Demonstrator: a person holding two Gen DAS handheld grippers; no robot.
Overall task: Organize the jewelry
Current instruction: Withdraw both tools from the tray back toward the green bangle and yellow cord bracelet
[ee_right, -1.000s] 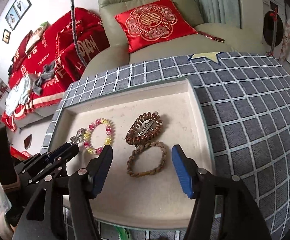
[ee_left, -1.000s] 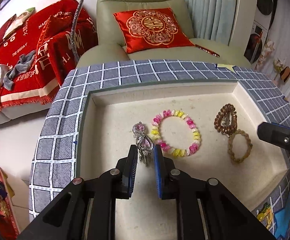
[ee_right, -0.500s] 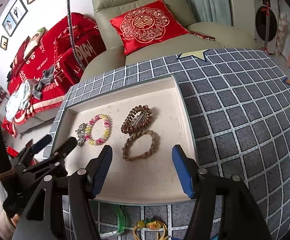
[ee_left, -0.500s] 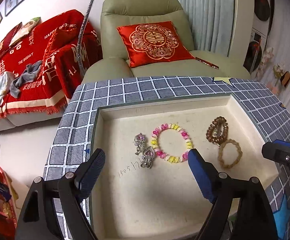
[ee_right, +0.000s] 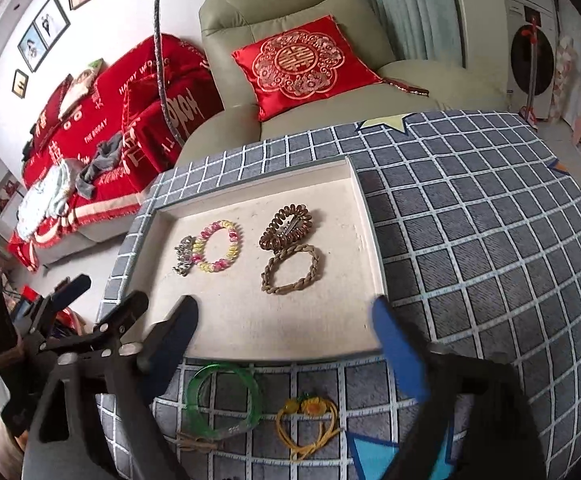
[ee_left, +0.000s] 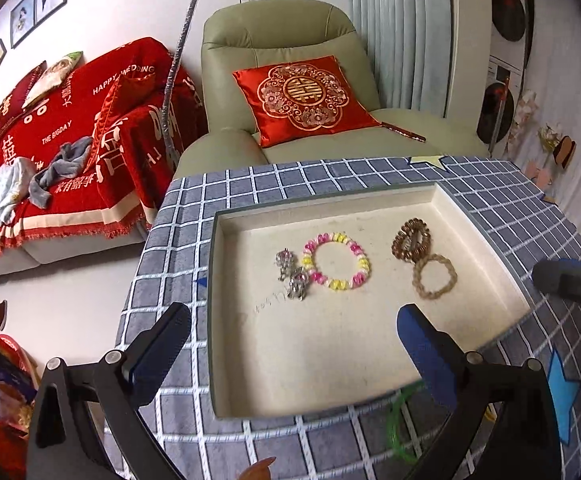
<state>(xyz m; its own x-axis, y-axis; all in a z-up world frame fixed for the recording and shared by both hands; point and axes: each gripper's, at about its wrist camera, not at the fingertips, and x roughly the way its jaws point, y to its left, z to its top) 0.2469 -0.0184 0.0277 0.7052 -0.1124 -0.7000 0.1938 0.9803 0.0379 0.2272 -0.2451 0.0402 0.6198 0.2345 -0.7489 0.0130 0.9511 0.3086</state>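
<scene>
A cream tray (ee_left: 310, 368) (ee_right: 366, 240) lies on the checked tablecloth. In it lie a silver pendant piece (ee_left: 293, 274) (ee_right: 183, 256), a pink and yellow bead bracelet (ee_left: 336, 261) (ee_right: 217, 246), a brown coil hair clip (ee_left: 410, 239) (ee_right: 286, 227) and a braided tan bracelet (ee_left: 434, 276) (ee_right: 292, 269). A green bangle (ee_right: 224, 400) (ee_left: 396, 428) and a yellow cord ornament (ee_right: 308, 420) lie on the cloth in front of the tray. My left gripper (ee_left: 294, 344) is open and empty above the tray's near edge. My right gripper (ee_right: 286, 344) is open and empty above the tray's front edge.
A green armchair with a red cushion (ee_left: 304, 98) stands behind the table. A sofa with a red cover (ee_left: 50, 132) is at the left. The table edge drops off at the left (ee_left: 130, 280). Blue star stickers (ee_left: 562, 396) mark the cloth.
My left gripper opened, let go of the silver pendant piece in the tray and drew back. My right gripper also drew back, bringing the green bangle and yellow ornament into view.
</scene>
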